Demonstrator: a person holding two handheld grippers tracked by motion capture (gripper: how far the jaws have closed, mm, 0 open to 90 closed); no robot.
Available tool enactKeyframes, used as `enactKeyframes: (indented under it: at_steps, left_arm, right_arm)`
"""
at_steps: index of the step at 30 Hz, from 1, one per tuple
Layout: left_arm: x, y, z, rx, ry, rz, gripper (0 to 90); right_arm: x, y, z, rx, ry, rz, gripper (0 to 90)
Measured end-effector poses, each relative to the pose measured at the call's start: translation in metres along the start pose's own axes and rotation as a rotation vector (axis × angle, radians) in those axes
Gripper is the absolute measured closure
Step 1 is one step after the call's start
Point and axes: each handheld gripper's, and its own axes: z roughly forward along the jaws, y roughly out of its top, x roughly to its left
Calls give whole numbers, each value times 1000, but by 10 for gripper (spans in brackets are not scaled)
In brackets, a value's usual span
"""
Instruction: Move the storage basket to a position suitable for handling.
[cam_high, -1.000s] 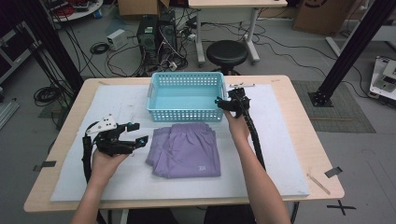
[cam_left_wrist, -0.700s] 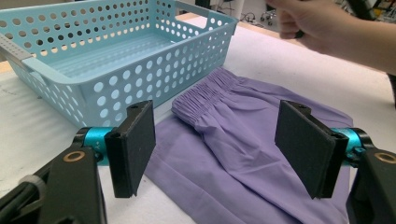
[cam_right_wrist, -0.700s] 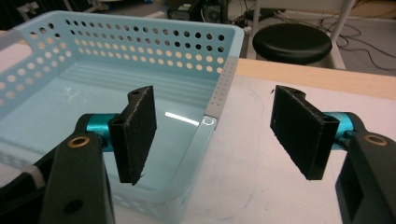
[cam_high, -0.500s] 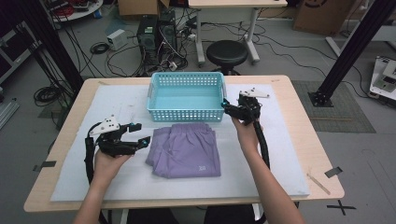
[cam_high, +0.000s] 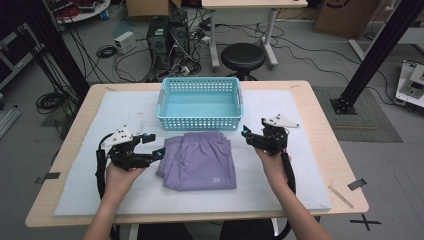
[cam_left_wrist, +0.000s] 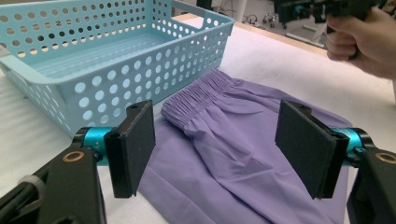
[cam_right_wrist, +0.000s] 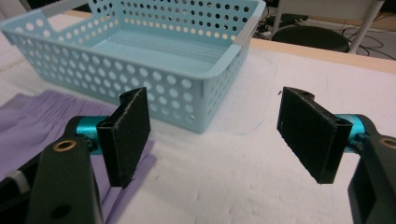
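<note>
I find my right claw (cam_high: 248, 136) just opened wide, empty, beside the purple shorts (cam_high: 200, 160); left claw (cam_high: 156, 145) open, empty.

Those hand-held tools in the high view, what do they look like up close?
Each tool, left and right, is black, topped by a grey three-cornered plate. Flat black pads sit on turquoise metal mounts. A black cable trails back. The forearms are bare, no sleeves.

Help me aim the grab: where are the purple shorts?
In the high view, the purple shorts lie folded mid-table, just in front of the blue basket, between both tongs.
</note>
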Motion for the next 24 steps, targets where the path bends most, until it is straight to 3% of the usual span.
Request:
enactKeyframes:
  at_steps: [3, 8, 12, 15, 18, 24]
  left_arm:
    - [-1, -7, 2, 10, 15, -19, 278]
    - [-6, -15, 7, 33, 20, -22, 272]
    - [-7, -17, 9, 43, 23, -23, 268]
    - [-6, -19, 12, 67, 27, -48, 264]
    - [-6, -21, 16, 94, 51, -70, 264]
    - [-6, -28, 28, 155, 133, -158, 264]
  right_arm:
    - [7, -11, -4, 7, -1, -21, 262]
    - [15, -25, -9, 4, 33, -8, 262]
    - [20, -31, -10, 5, 34, -35, 262]
    - [23, -35, -7, 21, 62, -25, 274]
    - [30, -38, -2, 52, 98, -14, 327]
    - [52, -42, 14, 177, 138, -11, 358]
